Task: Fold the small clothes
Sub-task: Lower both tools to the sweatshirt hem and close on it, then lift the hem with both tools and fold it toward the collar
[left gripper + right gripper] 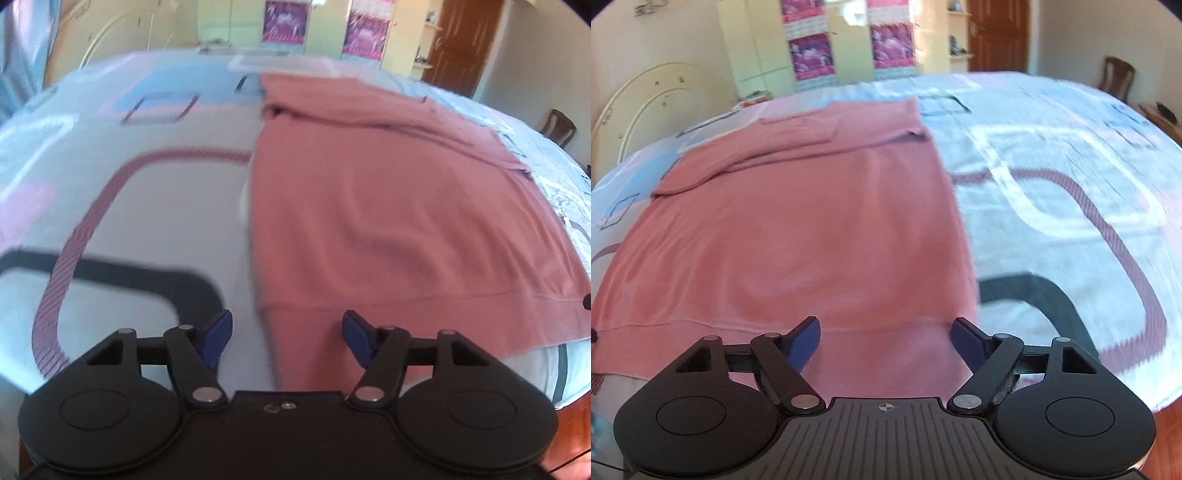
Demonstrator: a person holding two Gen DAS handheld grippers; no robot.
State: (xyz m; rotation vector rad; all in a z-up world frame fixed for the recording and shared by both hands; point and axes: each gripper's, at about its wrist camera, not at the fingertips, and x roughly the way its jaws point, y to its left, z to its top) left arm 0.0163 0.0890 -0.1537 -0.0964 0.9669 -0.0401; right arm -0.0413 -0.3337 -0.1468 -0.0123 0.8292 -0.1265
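Lying flat on the bed's patterned white, blue and pink sheet (pixel 155 206), the pink knit garment (pixel 388 221) is showing its sleeves already folded in at the far end, with the hem nearest both cameras. The left tool (pixel 287 338) is hovering released, jaws spread, over the hem's left corner, gripping nothing. Going rightward, the right tool (pixel 886 341) is likewise hanging released above the hem near the right edge of the garment (pixel 798 229). Judging the step as a hem pickup, doing it well is meaning pinching both corners evenly, lifting together and carrying the hem level toward the collar, avoiding dragging the sheet (pixel 1052 184) along
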